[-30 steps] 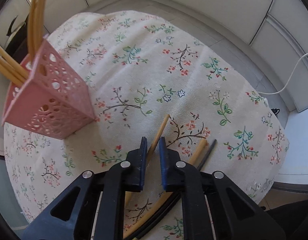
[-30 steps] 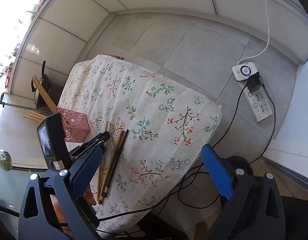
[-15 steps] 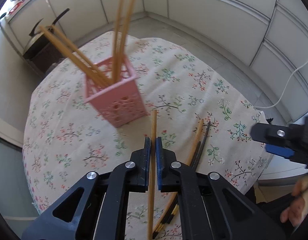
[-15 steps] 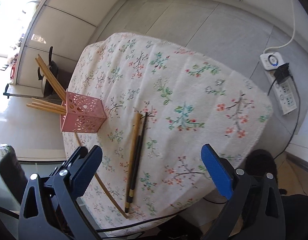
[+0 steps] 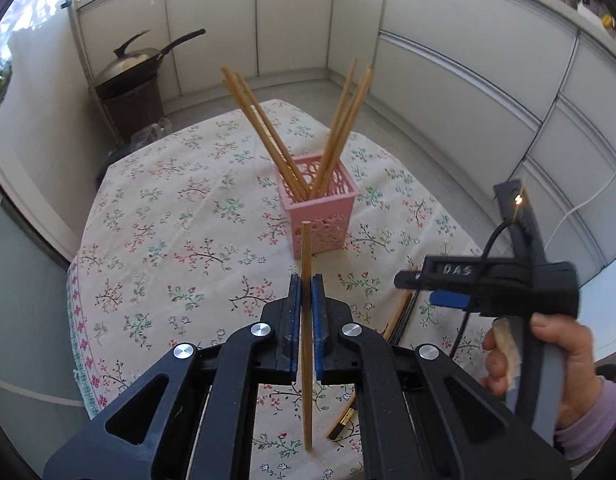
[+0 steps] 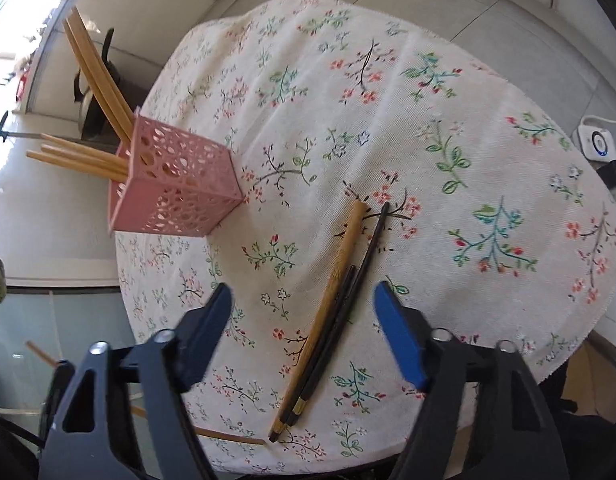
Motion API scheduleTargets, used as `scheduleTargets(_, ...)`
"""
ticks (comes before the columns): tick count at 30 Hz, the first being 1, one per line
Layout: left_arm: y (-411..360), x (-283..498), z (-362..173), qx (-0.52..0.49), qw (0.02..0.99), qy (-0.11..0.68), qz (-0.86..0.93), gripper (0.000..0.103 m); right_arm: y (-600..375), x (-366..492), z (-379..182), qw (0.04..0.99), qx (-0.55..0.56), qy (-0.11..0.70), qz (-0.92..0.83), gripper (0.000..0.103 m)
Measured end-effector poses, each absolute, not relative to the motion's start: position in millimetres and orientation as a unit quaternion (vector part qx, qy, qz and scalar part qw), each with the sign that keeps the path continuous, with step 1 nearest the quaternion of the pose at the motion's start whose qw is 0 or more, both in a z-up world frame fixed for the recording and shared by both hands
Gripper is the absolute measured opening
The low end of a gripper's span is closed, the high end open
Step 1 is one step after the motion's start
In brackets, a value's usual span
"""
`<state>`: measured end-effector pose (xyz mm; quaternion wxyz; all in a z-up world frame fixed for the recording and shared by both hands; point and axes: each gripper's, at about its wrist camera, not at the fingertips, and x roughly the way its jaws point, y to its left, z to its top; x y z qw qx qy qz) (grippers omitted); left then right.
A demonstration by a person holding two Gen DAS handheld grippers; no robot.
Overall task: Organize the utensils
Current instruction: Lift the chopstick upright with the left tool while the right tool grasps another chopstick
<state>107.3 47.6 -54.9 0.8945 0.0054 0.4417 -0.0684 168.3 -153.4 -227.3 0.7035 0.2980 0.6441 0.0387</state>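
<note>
The left gripper is clamped on a single bamboo chopstick, held near its middle so that the stick runs lengthwise between the pads, one end pointing ahead toward the pink perforated holder and the other trailing back under the gripper. That is the relation the next move seems to turn on: the holder stands straight ahead of and below the lifted stick, near the middle of the table, so the stick's long axis would need tipping toward upright before its end can drop through the square mouth, where five other bamboo chopsticks already lean out in two fans. The left hand is the one placed for this. The right gripper, held in a person's hand at the right of the left wrist view, has its jaws apart; they have just been closing somewhat, and they hang over the remaining chopsticks, one bamboo stick and a dark pair lying together on the cloth toward the table's near edge, their length running roughly along the way the gripper points, with no pad visibly pressing on them. The table carries a floral tablecloth that drapes over its edges. Around it are pale cabinet panels and a tiled floor, a wok on a dark stand beyond the far corner, and a white power strip on the floor.
</note>
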Motion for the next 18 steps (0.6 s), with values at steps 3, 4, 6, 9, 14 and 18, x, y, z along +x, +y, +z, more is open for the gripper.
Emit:
scheduleTargets(3, 54.4, 106.6, -53.2, -0.004, 0.896, 0.439, -0.068, 0.005, -149.1, 172.4, -233.7, 0.703, 0.290, 0.649, 0.034, 0.051)
scheduleTargets(4, 56.0, 106.5, -53.1, -0.006, 0.896, 0.439, -0.069, 0.005, -148.3, 173.5, -234.7, 0.703, 0.291, 0.648, 0.035, 0.049)
scheduleTargets(6, 57.1, 106.9, -53.5, -0.007, 0.896, 0.438, -0.069, 0.005, -147.1, 176.9, -236.3, 0.705, 0.288, 0.647, 0.036, 0.044)
scheduleTargets(9, 57.7, 107.2, -53.8, -0.007, 0.896, 0.439, -0.068, 0.005, -149.1, 181.3, -239.8, 0.706, 0.287, 0.647, 0.027, 0.044)
scheduleTargets(14, 59.8, 107.0, -53.8, -0.006, 0.897, 0.437, -0.066, 0.005, -154.7, 190.0, -244.5, 0.709, 0.279, 0.647, 0.010, 0.043)
scheduleTargets(18, 62.6, 107.7, -54.1, -0.008, 0.897, 0.437, -0.062, 0.005, -153.1, 196.6, -249.9, 0.712, 0.268, 0.649, 0.004, 0.041)
